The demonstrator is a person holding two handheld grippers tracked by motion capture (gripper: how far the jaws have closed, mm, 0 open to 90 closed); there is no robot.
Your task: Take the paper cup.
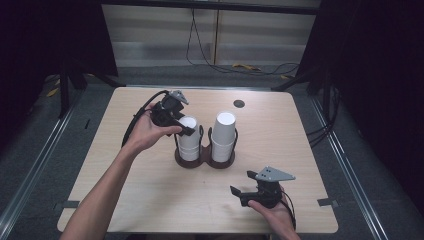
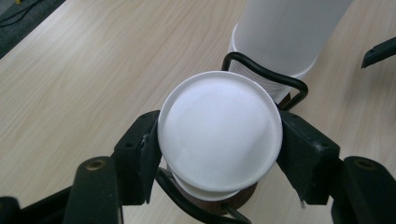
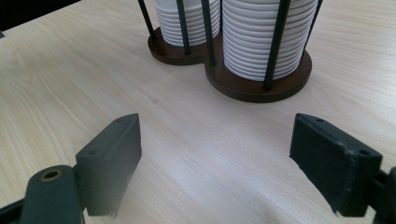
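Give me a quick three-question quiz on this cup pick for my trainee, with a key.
1. True or false: the left gripper is shut on the top cup of the left stack.
2. Which stack in the holder stands taller? A) left stack B) right stack
3. Fill in: the right gripper hovers over the table with its jaws ____.

Key: 1 true; 2 B; 3 open, nothing between them.

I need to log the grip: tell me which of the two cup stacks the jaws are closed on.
The shorter cup stack, on the left side of the holder. The left gripper clamps its top cup; the taller cup stack beside it stands untouched.
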